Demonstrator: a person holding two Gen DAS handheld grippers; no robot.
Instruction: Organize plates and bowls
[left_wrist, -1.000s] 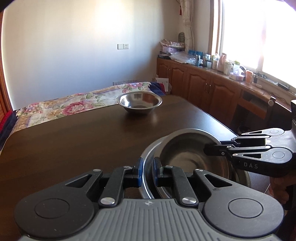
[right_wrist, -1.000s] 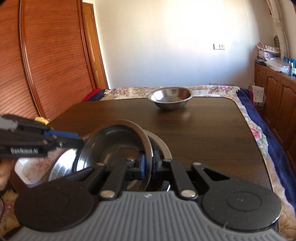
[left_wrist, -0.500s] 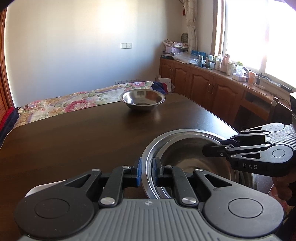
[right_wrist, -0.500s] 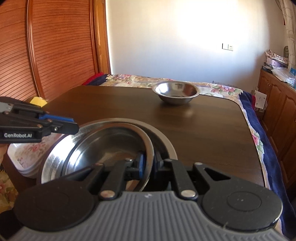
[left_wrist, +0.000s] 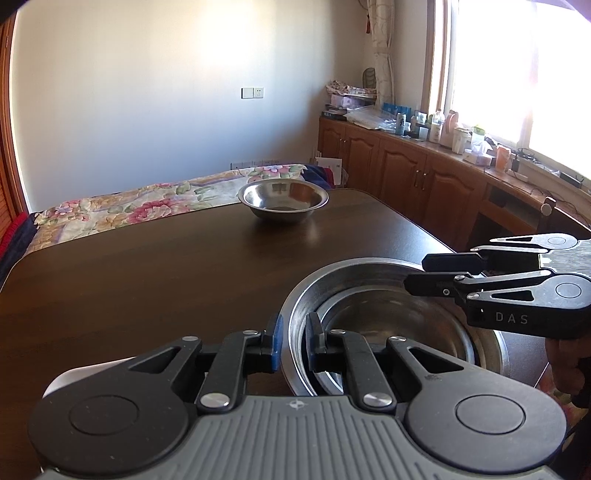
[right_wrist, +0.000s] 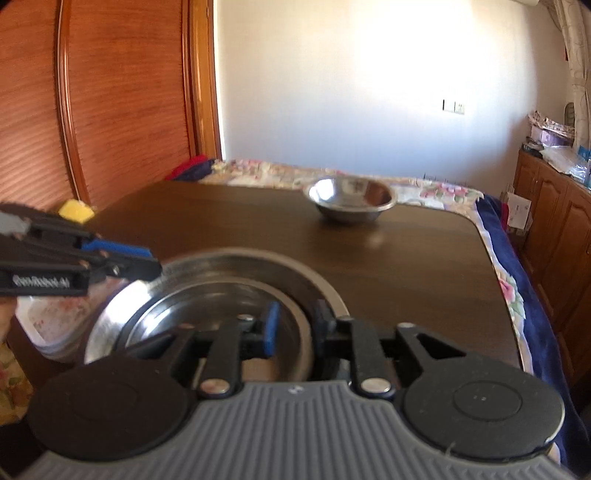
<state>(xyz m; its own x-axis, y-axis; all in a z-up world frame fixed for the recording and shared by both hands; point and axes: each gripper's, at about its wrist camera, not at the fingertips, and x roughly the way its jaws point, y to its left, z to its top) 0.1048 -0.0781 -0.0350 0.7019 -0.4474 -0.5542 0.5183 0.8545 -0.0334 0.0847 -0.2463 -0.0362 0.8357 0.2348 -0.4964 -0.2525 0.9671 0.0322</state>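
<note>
The smaller steel bowl (left_wrist: 391, 325) sits nested inside the wide steel bowl (left_wrist: 495, 350) at the near edge of the dark worktop (left_wrist: 147, 280) — that stacking step looks done, judging by how squarely the inner rim lies below the outer one. A third steel bowl (left_wrist: 283, 201) stands alone at the far end of the worktop, well apart from the pair, so it is probably what is left to bring over. A flowered white dish (right_wrist: 48, 321) shows at the left of the right wrist view, just beside the stack and partly hidden; whether it needs moving I cannot tell.

The left gripper (left_wrist: 293, 341) has its fingers (left_wrist: 275, 341) drawn together on the near rim of the wide bowl, one pad outside the wall and one inside, steadying it. The right gripper (right_wrist: 293, 328) is letting go: its fingers (right_wrist: 271, 328) are opening, and the smaller bowl's rim runs between them, with a visible gap on the blue pad's side. That view is blurred, so whether the other pad touches the rim is not clear.

Beyond the worktop lie a bed with a floral cover (left_wrist: 129, 206), wooden cabinets (left_wrist: 406, 166) under a bright window, and a slatted wooden door (right_wrist: 110, 103).
</note>
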